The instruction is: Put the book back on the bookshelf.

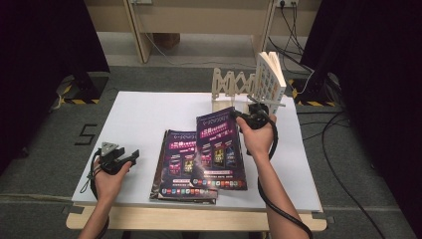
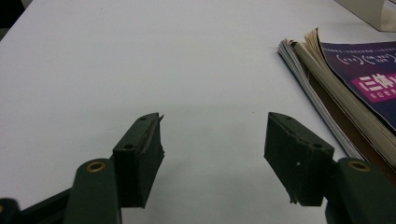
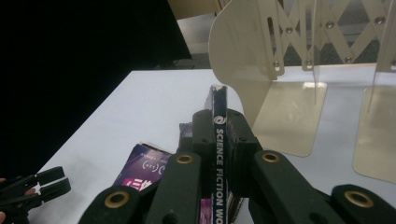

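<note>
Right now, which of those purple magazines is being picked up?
The upper purple magazine, nearer the rack. The right gripper has its jaws clamped on the spine at its far corner, tilting it. The other magazine lies flat beneath.

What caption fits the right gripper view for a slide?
Right gripper shut on a magazine spine, lifted in front of the expandable book rack on the white table.

Bare table (image 1: 144,114) lies open left of the magazines (image 1: 184,167); rack (image 1: 234,87) and upright book (image 1: 270,79) block the far right.
</note>
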The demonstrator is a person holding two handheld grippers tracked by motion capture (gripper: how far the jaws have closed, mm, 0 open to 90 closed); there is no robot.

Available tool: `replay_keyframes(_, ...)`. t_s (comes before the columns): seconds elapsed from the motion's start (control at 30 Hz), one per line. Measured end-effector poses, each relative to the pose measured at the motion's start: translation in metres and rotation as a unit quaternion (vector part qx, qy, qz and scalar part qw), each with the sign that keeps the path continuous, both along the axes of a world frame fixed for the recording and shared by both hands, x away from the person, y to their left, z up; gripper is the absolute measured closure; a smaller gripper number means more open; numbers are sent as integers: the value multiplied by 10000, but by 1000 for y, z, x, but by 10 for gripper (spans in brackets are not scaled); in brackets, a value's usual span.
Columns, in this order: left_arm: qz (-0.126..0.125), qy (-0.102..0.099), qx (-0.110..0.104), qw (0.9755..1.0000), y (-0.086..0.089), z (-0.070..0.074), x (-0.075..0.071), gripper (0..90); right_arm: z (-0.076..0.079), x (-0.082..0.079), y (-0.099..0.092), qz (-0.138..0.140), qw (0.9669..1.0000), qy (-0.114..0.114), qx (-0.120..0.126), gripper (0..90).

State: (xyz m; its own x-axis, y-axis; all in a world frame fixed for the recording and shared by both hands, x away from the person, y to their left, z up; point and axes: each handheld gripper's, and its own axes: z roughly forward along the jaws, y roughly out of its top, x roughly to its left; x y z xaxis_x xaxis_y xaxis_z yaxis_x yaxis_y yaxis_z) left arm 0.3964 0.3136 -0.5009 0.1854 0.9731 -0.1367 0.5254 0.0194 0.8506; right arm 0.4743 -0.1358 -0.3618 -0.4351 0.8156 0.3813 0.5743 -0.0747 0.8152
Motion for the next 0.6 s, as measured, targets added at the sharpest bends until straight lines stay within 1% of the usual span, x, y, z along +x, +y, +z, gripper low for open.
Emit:
replay_keyframes(0.2, 1, 0, 0, 10000, 0, 0, 0, 361, 6, -1, -8, -97, 9999, -127, -4, 850)
replay_keyframes(0.5, -6, 3, 18, 10000, -1, 0, 0, 362, 12, -3, -17, -240, 9995, -225, 35, 850)
replay_keyframes(0.6, -2, 0, 25, 10000, -1, 0, 0, 362, 14, -4, -20, -274, 9992, -289, 16, 850)
